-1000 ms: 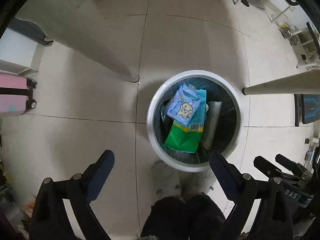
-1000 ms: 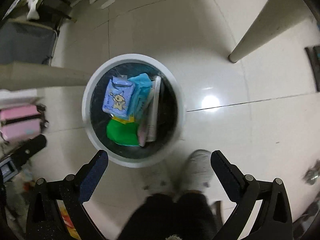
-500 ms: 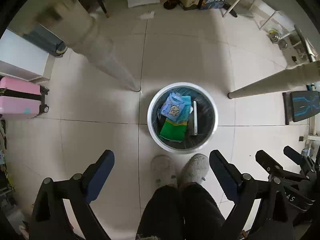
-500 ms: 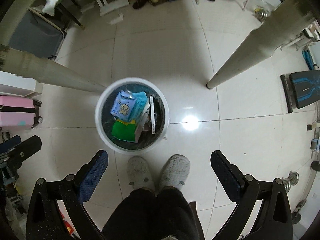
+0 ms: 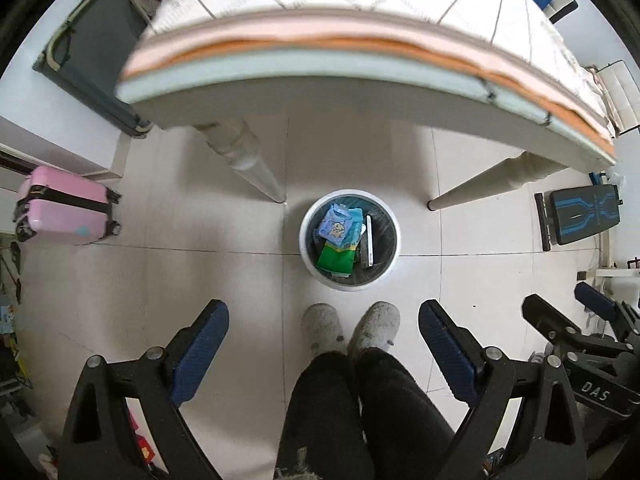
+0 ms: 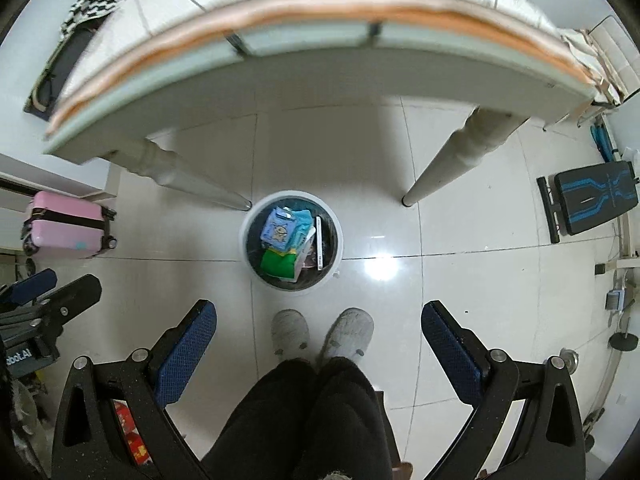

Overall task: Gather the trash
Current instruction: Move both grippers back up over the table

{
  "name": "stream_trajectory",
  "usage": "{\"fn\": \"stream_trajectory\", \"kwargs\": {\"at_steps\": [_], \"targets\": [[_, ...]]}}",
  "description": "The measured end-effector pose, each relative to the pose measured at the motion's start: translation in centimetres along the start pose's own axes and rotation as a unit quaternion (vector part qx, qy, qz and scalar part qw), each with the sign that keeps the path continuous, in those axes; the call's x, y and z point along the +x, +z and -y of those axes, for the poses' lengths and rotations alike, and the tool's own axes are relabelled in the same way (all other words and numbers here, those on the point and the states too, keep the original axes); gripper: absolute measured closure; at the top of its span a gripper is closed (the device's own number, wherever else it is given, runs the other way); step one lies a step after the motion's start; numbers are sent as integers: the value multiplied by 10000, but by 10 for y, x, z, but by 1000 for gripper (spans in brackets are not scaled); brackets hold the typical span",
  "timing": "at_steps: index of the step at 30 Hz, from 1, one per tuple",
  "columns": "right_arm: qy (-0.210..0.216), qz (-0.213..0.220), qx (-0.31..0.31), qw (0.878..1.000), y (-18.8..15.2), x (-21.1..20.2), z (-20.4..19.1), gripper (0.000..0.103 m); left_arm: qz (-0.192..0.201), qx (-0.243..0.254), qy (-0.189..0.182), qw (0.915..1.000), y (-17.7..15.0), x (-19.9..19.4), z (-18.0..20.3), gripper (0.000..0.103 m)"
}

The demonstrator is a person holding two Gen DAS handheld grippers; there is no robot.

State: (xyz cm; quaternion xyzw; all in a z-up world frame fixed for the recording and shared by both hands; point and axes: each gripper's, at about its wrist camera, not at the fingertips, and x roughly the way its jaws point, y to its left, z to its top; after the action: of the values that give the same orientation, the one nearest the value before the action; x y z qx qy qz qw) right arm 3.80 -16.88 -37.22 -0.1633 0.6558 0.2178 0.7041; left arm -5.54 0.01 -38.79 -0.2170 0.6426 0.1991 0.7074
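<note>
A white round trash bin [image 5: 390,258] [image 6: 338,248] stands on the tiled floor under the table's front edge. Inside lie a blue cartoon packet [image 5: 335,227] [image 6: 280,232], a green packet [image 5: 335,259] [image 6: 277,262] and a white flat box [image 5: 369,242] [image 6: 319,246]. My left gripper [image 5: 323,318] is open high above the floor, nothing between its blue pads. My right gripper [image 6: 319,318] is open too, empty, at the same height. Each gripper shows at the edge of the other's view.
A table [image 5: 320,76] [image 6: 304,60] with a checked cloth and white legs [image 5: 248,164] [image 6: 452,160] fills the top. A pink suitcase [image 5: 64,210] stands left, a black-and-blue bench [image 5: 582,218] right. The person's dark trousers and grey slippers [image 5: 352,328] are below the bin.
Both grippers have risen well away from the bin, which now looks much smaller. The tabletop has come into view above. The trash in the bin has not moved.
</note>
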Motion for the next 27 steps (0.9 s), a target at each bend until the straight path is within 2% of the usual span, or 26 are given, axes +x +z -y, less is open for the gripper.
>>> {"fn": "stream_trajectory", "kwargs": {"at_steps": [3, 7, 12, 14, 17, 21, 23, 27], "targets": [[108, 1, 124, 9999, -1, -39, -6, 0, 125, -19, 16, 9999, 2, -29, -3, 6], [274, 133, 339, 9990, 11, -91, -13, 0, 544, -100, -32, 9985, 20, -71, -6, 6], [412, 495, 515, 9966, 61, -146, -20, 0, 1196, -112, 197, 9926, 69, -114, 0, 6], [441, 586, 540, 9958, 85, -158, -20, 0, 1416, -60, 349, 9893, 93, -127, 4, 0], [440, 730, 675, 9941, 136, -173, -15, 0, 1660, -94, 576, 9844, 136, -136, 10, 0], [457, 865, 911, 9910, 213, -180, 8, 0, 1764, -276, 873, 9801, 189, -138, 18, 0], [523, 874, 1026, 9895, 251, -177, 17, 0, 1742, -411, 1008, 9787, 229, -131, 25, 0], [564, 736, 1314, 9870, 364, -147, 44, 0, 1558, -689, 1244, 9775, 298, -116, 40, 0]]}}
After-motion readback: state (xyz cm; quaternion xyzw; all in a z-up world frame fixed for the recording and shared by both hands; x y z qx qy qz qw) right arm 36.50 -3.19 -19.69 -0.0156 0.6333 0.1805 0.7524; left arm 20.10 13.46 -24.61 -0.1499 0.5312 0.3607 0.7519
